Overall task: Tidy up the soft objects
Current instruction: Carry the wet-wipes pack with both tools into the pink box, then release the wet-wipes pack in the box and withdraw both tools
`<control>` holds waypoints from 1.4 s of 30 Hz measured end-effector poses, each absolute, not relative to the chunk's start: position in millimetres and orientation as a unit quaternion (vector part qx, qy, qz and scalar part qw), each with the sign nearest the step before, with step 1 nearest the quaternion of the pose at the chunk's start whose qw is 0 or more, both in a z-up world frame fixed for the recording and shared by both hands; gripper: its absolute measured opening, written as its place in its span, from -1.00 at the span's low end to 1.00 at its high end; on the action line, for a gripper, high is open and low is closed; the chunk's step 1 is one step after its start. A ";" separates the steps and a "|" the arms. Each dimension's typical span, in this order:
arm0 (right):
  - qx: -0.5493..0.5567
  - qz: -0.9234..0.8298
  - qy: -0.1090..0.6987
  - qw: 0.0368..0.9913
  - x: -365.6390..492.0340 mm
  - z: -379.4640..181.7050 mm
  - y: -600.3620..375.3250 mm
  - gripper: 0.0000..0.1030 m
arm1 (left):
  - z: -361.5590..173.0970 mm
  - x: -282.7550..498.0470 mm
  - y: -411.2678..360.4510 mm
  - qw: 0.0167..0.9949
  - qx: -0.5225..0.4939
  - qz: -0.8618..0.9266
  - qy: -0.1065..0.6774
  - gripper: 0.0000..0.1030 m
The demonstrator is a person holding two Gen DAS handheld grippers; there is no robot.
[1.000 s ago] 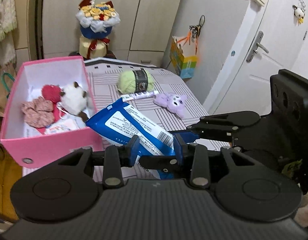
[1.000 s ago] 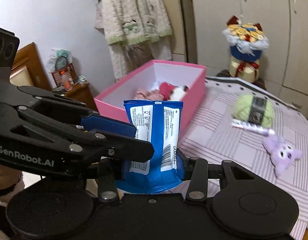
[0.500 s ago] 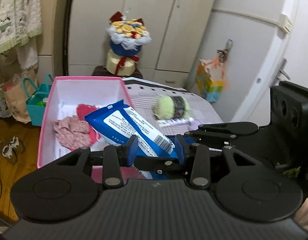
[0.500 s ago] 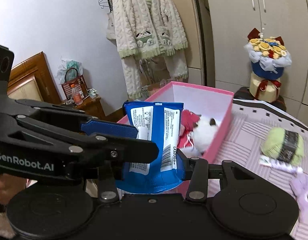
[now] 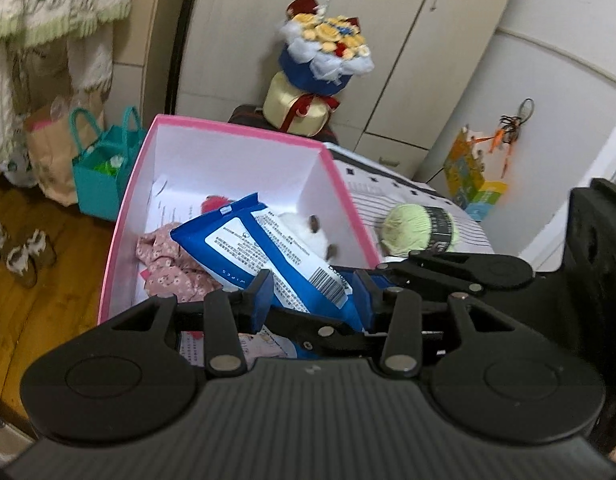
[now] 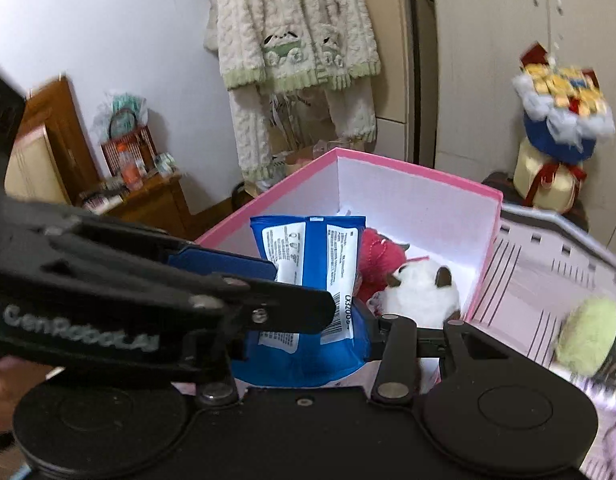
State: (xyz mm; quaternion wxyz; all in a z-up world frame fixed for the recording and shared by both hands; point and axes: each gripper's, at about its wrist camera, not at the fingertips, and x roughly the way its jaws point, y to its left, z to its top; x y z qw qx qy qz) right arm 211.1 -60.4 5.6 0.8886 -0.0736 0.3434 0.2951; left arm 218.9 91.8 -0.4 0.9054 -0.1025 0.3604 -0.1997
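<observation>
So both grippers have the blue wipes pack (image 5: pixel 267 256) between their pads, right over the pink box (image 5: pixel 227 148) in the middle of the frame. The right gripper (image 6: pixel 303 312) is pinching the pack's lower end. The left gripper (image 5: pixel 314 296) has just been easing its jaws apart with the pack between them, and I can't tell if its pads touch it. Inside the box there's a white plush (image 6: pixel 420 292), a red plush (image 6: pixel 378 260) and some pink floral fabric (image 5: pixel 167 264). A green yarn ball (image 5: pixel 418 226) sits on the striped bench (image 5: pixel 388 196) just right of the box.
</observation>
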 end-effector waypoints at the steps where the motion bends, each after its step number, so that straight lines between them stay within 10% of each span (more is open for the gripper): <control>1: -0.082 0.294 0.346 0.887 213.3 3.5 -57.2 -0.03 | -3.7 222.2 92.9 0.904 -0.106 -0.197 0.365 -0.21; 42: -0.143 0.287 0.343 0.883 128.8 62.6 -111.7 0.38 | 44.3 131.9 105.6 0.920 -0.040 -0.213 0.325 0.09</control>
